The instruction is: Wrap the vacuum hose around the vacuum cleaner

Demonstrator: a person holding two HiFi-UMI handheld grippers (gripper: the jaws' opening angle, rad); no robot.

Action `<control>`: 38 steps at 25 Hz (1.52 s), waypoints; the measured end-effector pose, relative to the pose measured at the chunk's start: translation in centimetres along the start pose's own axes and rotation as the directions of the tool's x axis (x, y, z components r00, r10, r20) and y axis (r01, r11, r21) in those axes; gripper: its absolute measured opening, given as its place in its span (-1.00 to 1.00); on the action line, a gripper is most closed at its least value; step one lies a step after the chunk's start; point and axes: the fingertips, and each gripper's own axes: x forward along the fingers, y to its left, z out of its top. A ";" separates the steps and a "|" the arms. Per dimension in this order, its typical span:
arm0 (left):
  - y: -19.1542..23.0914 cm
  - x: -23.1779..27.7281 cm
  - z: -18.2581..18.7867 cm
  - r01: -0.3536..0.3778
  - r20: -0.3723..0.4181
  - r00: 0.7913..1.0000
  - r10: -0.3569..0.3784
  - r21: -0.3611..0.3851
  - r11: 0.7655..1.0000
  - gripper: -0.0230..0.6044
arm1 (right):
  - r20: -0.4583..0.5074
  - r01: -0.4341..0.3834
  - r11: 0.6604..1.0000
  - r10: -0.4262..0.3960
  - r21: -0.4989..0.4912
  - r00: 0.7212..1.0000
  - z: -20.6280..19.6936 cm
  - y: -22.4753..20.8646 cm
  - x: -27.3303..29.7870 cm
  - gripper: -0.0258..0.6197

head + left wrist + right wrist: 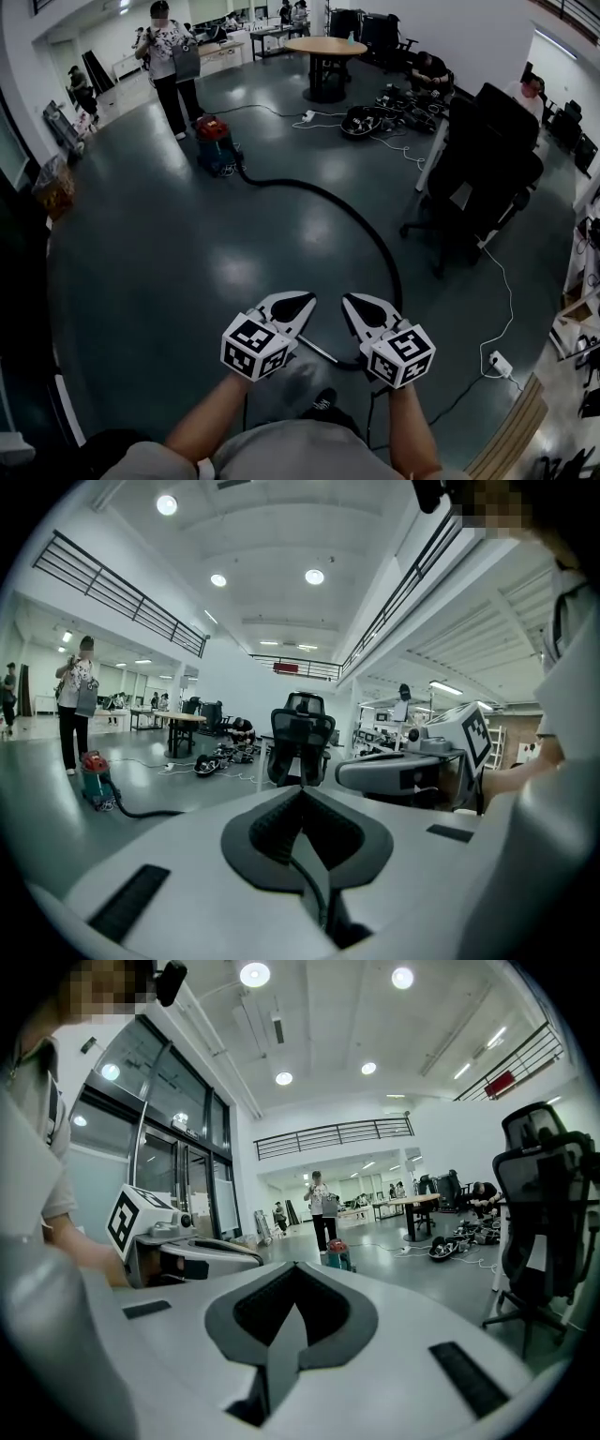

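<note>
The vacuum cleaner (214, 141) is standing on the floor (169, 272) far ahead, to the left. Its black vacuum hose (349, 217) is trailing from it in a long curve toward the person, passing just beside the right gripper (364, 305). That gripper is sitting nearer the hose's near end than the left gripper (295, 302), and the 2 are both hanging closed and empty.

Hose (328, 195) near end is hidden behind right gripper (352, 302). Vacuum (339, 1255) too small for detail in right gripper view. Chair (544, 1213) clipped at right edge there.
</note>
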 end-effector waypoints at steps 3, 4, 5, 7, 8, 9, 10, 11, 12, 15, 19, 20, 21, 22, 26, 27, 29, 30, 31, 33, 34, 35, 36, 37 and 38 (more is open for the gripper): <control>0.3 2.0 0.5 0.001 -0.021 1.000 -0.001 0.005 1.000 -0.90 | -0.003 -0.009 1.000 0.009 0.005 1.000 0.4 -2.1 0.4 -0.91; 0.3 2.5 0.6 0.003 -0.026 1.000 -0.003 0.005 1.000 -0.90 | -0.004 -0.011 1.000 0.011 0.007 1.000 0.5 -2.6 0.5 -0.90; 0.4 2.9 0.7 0.005 -0.029 1.000 -0.005 0.004 1.000 -0.90 | -0.005 -0.012 1.000 0.012 0.010 1.000 0.5 -3.0 0.6 -0.91; 0.7 3.5 0.8 0.002 -0.034 0.999 -0.002 0.005 1.000 -0.90 | -0.006 -0.012 1.000 0.013 0.015 1.000 0.7 -3.6 0.8 -0.90; 0.9 3.8 1.0 0.000 -0.034 0.999 0.000 0.009 1.000 -0.90 | -0.006 -0.010 1.000 0.010 0.017 1.000 0.8 -3.8 0.8 -0.91; 1.2 4.1 1.2 0.003 -0.034 0.999 -0.002 0.015 1.000 -0.90 | -0.008 -0.004 1.000 0.004 0.018 1.000 0.9 -4.0 0.9 -0.91; 1.4 4.4 1.6 0.011 -0.034 0.999 -0.010 0.023 1.000 -0.90 | -0.009 0.004 1.000 -0.004 0.020 1.000 1.0 -4.2 1.0 -0.91; 1.6 4.5 1.9 0.021 -0.035 0.999 -0.020 0.031 0.999 -0.90 | -0.010 0.014 1.000 -0.014 0.021 1.000 1.1 -4.2 1.1 -0.91; 1.9 4.6 2.1 0.033 -0.034 0.999 -0.032 0.039 0.999 -0.90 | -0.010 0.025 0.999 -0.025 0.021 1.000 1.3 -4.1 1.3 -0.91; 2.8 5.0 2.9 0.078 -0.029 0.997 -0.077 0.054 0.995 -0.90 | -0.007 0.070 0.997 -0.070 0.019 0.998 1.7 -4.0 2.0 -0.91; 4.2 5.9 3.9 0.159 -0.026 0.987 -0.158 0.071 0.985 -0.90 | 0.000 0.170 0.984 -0.170 0.043 0.985 2.2 -5.0 3.4 -0.91; 4.7 5.9 4.1 0.178 -0.023 0.984 -0.177 0.075 0.981 -0.90 | 0.002 0.193 0.980 -0.193 0.050 0.981 2.3 -5.1 3.8 -0.90; 5.1 6.0 4.3 0.197 -0.020 0.980 -0.196 0.078 0.977 -0.90 | 0.003 0.212 0.976 -0.212 0.052 0.977 2.4 -5.0 4.2 -0.91; 5.7 6.0 4.5 0.213 -0.018 0.977 -0.213 0.081 0.974 -0.90 | 0.002 0.230 0.972 -0.230 0.051 0.973 2.6 -5.0 4.6 -0.90; 7.8 6.3 4.5 0.271 -0.015 0.962 -0.271 0.085 0.959 -0.90 | 0.006 0.286 0.957 -0.287 0.054 0.958 2.7 -4.8 6.3 -0.90; 8.3 6.4 4.3 0.285 -0.017 0.958 -0.285 0.087 0.955 -0.90 | 0.007 0.297 0.953 -0.298 0.055 0.955 2.5 -4.8 6.6 -0.91; 9.1 6.5 3.8 0.308 -0.027 0.951 -0.307 0.094 0.947 -0.90 | 0.003 0.320 0.946 -0.321 0.052 0.947 2.2 -4.7 7.2 -0.91; 9.6 6.6 3.5 0.317 -0.034 0.948 -0.315 0.098 0.943 -0.90 | -0.002 0.332 0.942 -0.332 0.048 0.943 2.0 -4.7 7.5 -0.90; 10.1 6.8 3.3 0.325 -0.043 0.946 -0.322 0.098 0.941 -0.90 | -0.009 0.343 0.938 -0.343 0.043 0.939 1.8 -4.7 7.8 -0.90; 10.9 7.3 2.7 0.338 -0.062 0.941 -0.334 0.092 0.937 -0.90 | -0.031 0.364 0.931 -0.363 0.034 0.931 1.3 -4.9 8.2 -0.90; 11.1 7.6 2.3 0.345 -0.072 0.938 -0.339 0.089 0.935 -0.90 | -0.044 0.372 0.928 -0.371 0.032 0.928 0.9 -5.2 8.2 -0.90; 11.3 8.1 1.9 0.351 -0.082 0.935 -0.344 0.087 0.932 -0.90 | -0.057 0.379 0.925 -0.377 0.032 0.925 0.5 -5.6 8.2 -0.91; 11.5 8.5 1.3 0.357 -0.095 0.932 -0.349 0.086 0.930 -0.90 | -0.071 0.385 0.922 -0.382 0.035 0.922 -0.1 -6.0 8.2 -0.91; 11.6 9.1 0.5 0.362 -0.110 0.929 -0.353 0.087 0.928 -0.90 | -0.084 0.390 0.920 -0.386 0.041 0.919 -0.8 -6.6 8.2 -0.91; 11.8 9.8 -0.3 0.367 -0.126 0.926 -0.355 0.087 0.926 -0.90 | -0.096 0.396 0.917 -0.390 0.048 0.916 -1.6 -7.3 8.3 -0.91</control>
